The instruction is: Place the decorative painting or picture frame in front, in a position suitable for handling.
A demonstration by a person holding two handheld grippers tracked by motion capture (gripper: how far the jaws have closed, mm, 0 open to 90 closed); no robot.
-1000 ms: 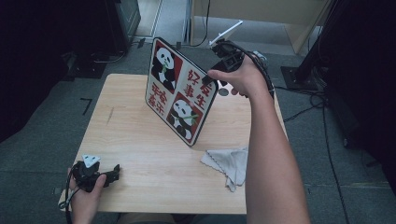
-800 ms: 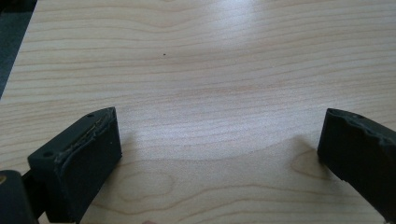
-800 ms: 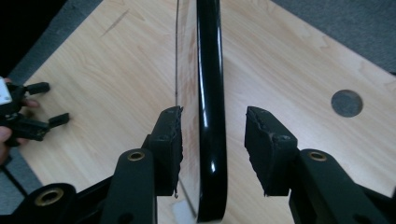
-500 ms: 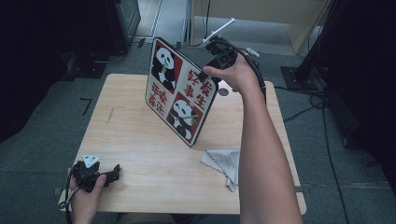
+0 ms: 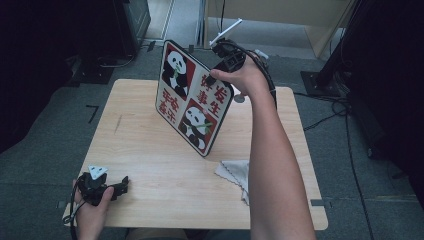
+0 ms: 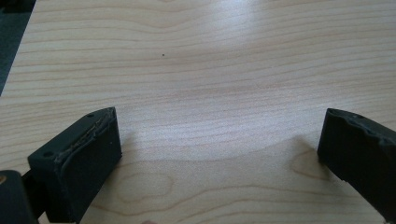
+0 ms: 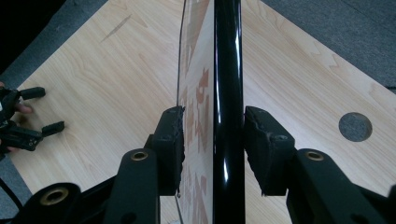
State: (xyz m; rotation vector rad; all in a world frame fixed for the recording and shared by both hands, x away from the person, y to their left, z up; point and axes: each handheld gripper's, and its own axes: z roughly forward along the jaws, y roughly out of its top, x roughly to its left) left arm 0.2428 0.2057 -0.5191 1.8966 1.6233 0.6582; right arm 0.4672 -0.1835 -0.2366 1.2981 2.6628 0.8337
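Note:
A panda picture board (image 5: 195, 100) with red and white panels and a black rim stands tilted on one lower corner near the middle of the wooden table (image 5: 150, 170). My right gripper (image 5: 214, 80) is shut on its upper right edge. In the right gripper view the two jaws press either side of the board's glossy black edge (image 7: 227, 70), my right gripper (image 7: 214, 135) seen edge-on. My left gripper (image 5: 123, 184) rests at the table's front left corner, held in a hand, open. Bare wood lies between the wide-spread jaws of my left gripper (image 6: 219, 149).
A grey cloth (image 5: 235, 172) lies crumpled on the table, front right of the board, beside the right forearm. A round cable hole (image 7: 355, 126) sits in the tabletop behind the board. Dark stands, cables and equipment ring the table on the floor.
My right hand has shifted a little left and farther back with the board's top edge, tilting the board slightly. The left gripper has stayed put.

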